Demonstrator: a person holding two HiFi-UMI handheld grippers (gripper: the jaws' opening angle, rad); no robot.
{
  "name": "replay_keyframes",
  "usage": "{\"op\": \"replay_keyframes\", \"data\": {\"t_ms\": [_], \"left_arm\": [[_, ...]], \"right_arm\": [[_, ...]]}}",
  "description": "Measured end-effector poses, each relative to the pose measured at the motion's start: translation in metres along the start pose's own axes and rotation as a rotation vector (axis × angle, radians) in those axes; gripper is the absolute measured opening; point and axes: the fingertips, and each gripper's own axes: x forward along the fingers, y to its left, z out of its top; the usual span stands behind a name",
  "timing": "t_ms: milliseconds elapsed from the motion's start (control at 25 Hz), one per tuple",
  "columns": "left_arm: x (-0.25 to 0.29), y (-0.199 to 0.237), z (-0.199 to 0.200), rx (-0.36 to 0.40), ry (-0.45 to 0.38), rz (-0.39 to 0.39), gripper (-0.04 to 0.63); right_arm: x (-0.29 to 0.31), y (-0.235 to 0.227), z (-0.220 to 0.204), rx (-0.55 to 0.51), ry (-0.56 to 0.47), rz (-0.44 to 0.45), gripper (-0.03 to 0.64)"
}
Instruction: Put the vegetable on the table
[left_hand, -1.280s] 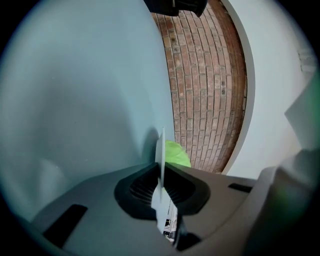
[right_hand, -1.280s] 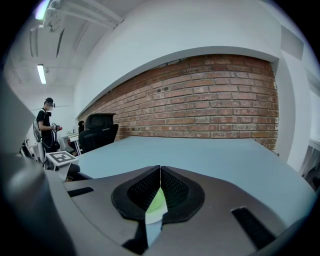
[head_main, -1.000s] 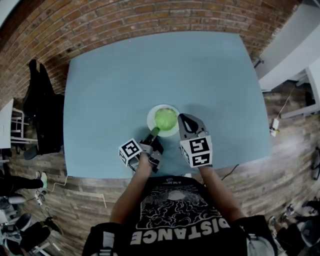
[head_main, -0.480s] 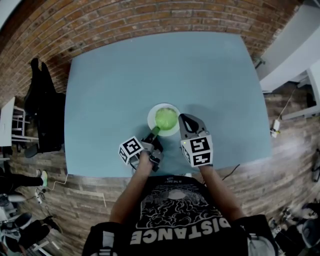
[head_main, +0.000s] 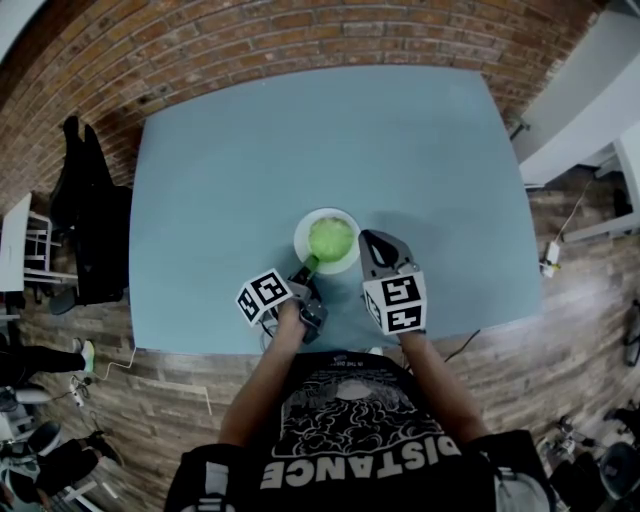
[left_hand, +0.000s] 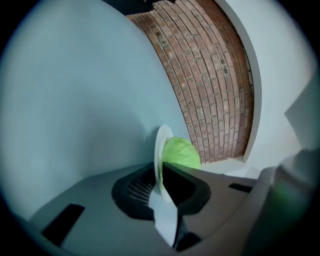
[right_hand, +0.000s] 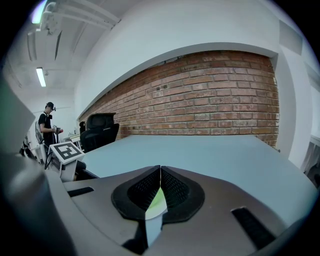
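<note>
Fingers (left_hand: 184, 185) of the left gripper (left_hand: 161, 172) clamp the rim of the white plate (left_hand: 160, 142) at lower centre, while the right gripper (right_hand: 160, 174) is closed on nothing; moving the cabbage (left_hand: 181, 153) onto the table (head_main: 250, 150) likely needs that one opened.

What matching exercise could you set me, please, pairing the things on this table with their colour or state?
Things:
1 vegetable
2 plate
3 left gripper
4 right gripper

Descriptions:
A jaws together, at the plate's right edge
B white, on the blue table
C green, lying on the plate
D shut on the plate's rim

Pairs: 1-C, 2-B, 3-D, 4-A
</note>
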Motion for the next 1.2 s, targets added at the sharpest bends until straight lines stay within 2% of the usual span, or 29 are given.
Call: {"op": "replay_keyframes", "data": {"t_ms": [360,600,1040,1200], "left_arm": [[0.0,0.001,0.001,0.135,0.015,0.104,0.038],[0.0,0.005,0.006,0.193,0.028,0.161,0.052],[0.002,0.004,0.006,0.4,0.077,0.281,0.073],[0.002,0.005,0.005,0.447,0.088,0.309,0.077]], "right_arm": [[-0.002,0.0,-0.001,0.003,0.001,0.006,0.009],[-0.002,-0.001,-0.002,0.004,0.008,0.006,0.009],[-0.001,0.0,-0.003,0.008,0.002,0.018,0.009],[-0.001,0.001,-0.005,0.007,0.006,0.021,0.009]]}}
